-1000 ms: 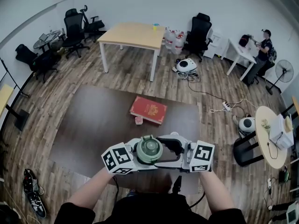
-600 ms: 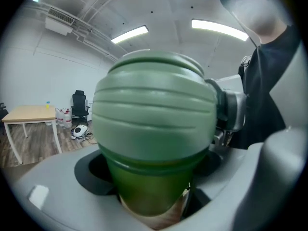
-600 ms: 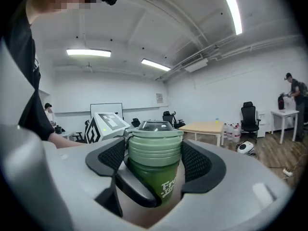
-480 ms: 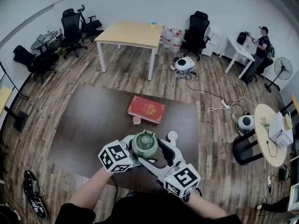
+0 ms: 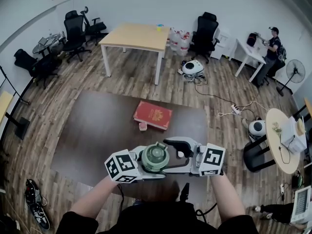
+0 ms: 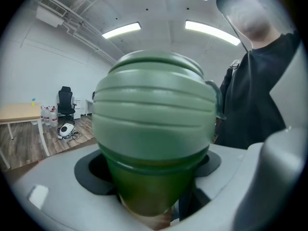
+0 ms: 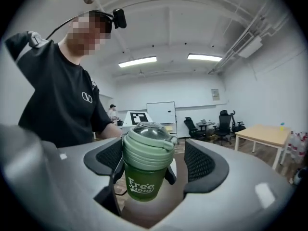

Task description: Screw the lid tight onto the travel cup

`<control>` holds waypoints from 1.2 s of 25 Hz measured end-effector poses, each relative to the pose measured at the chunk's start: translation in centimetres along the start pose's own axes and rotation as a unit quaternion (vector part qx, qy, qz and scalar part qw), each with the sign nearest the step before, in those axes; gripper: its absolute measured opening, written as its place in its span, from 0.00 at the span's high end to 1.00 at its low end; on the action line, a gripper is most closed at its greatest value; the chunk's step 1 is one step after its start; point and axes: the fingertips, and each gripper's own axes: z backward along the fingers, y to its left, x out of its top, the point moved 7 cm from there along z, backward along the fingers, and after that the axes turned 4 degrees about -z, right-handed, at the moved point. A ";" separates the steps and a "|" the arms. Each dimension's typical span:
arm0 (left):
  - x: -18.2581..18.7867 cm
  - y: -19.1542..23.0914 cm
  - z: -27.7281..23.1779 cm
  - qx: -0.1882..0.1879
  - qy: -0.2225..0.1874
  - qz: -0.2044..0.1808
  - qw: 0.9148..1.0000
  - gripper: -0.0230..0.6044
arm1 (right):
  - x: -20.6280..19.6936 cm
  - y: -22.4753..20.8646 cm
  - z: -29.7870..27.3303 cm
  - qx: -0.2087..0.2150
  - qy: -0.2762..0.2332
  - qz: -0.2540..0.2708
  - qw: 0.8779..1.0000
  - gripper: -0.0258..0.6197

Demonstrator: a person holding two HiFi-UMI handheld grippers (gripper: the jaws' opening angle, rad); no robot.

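Gripping the travel cup [image 7: 142, 186] by its green body, we are clamping the jaws of the left gripper [image 5: 148, 165] on both of its sides. We are holding it, lid [image 7: 147, 146] upward, above the desk [image 5: 92, 130], on the near side of the red book [image 5: 154, 114] and apart from it. We have just been opening the jaws of the right gripper [image 7: 153, 162]. They are standing apart around the lid, with a gap showing at one pad.

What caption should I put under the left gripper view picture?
Left gripper gripping a green travel cup, its ribbed lid filling the view.
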 end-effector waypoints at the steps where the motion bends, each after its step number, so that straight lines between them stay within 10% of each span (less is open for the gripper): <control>1: 0.0 -0.1 -0.2 -0.001 0.004 -0.001 1.000 0.30 | 0.1 0.0 -0.1 0.017 0.005 0.002 1.000 0.31; 4: 0.0 0.1 -0.2 0.007 0.006 -0.003 1.000 0.30 | 0.0 0.2 -0.7 0.026 -0.006 -0.010 1.000 0.35; 8: -0.4 1.2 0.6 0.053 0.007 0.000 0.999 0.30 | -0.5 1.1 -1.9 -0.100 -0.053 -0.051 0.992 0.38; 13: -1.3 2.1 0.6 0.086 0.019 0.011 0.996 0.31 | -1.0 3.0 -3.8 -0.310 -0.044 -0.111 0.943 0.39; 17: -1.1 2.5 0.0 0.089 0.016 0.014 0.996 0.31 | -1.0 3.4 -4.1 -0.383 -0.043 -0.126 0.914 0.39; 24: -0.6 2.5 0.3 0.071 -0.006 0.023 0.997 0.31 | 0.0 2.6 -1.5 -0.263 -0.080 -0.059 0.960 0.31; 30: 0.1 0.8 -0.4 0.012 0.001 0.009 1.000 0.31 | -0.2 0.0 0.5 -0.060 -0.038 -0.028 0.997 0.30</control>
